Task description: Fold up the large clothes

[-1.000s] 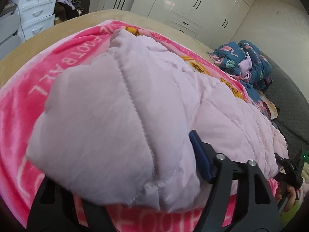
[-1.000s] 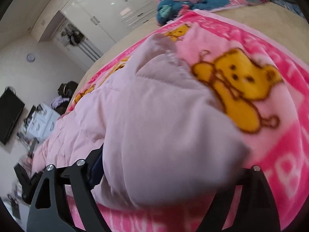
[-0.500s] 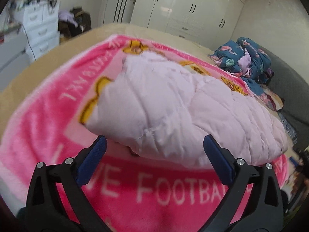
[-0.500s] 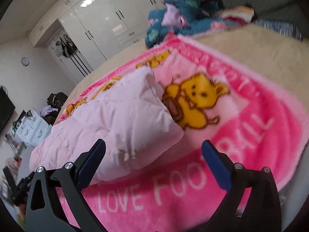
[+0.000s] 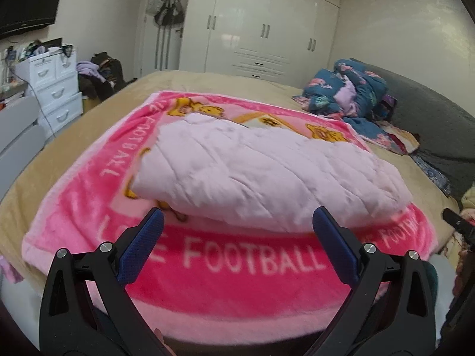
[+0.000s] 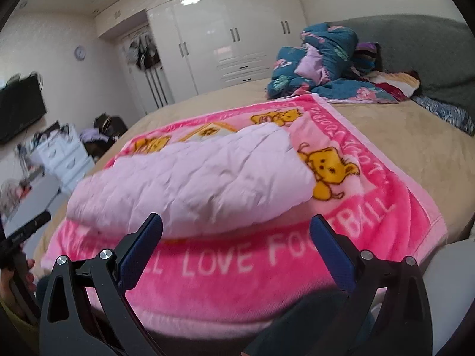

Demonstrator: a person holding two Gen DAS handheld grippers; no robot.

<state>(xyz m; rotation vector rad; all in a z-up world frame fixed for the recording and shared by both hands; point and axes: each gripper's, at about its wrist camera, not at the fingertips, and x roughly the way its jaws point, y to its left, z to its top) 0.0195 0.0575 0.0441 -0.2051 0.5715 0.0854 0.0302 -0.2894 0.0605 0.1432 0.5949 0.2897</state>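
Both grippers are now sitting back from the pale pink quilted padded coat point(image 5: 261, 175), having let it go a second ago. The left gripper point(image 5: 237, 222) and right gripper point(image 6: 236, 222) are gaping wide and empty, their jaws having just been opening. The coat is lying folded into a puffy oblong on the bright pink fleece bear-print blanket point(image 5: 252, 270) across the tan bed point(image 6: 415, 136).

"LOVE FOOTBALL" on pink blanket point(image 6: 297, 270)

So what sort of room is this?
A bedroom, most likely: a wide tan-covered bed, a glossy white built-in wardrobe along the far wall, and a white chest of drawers beside it.
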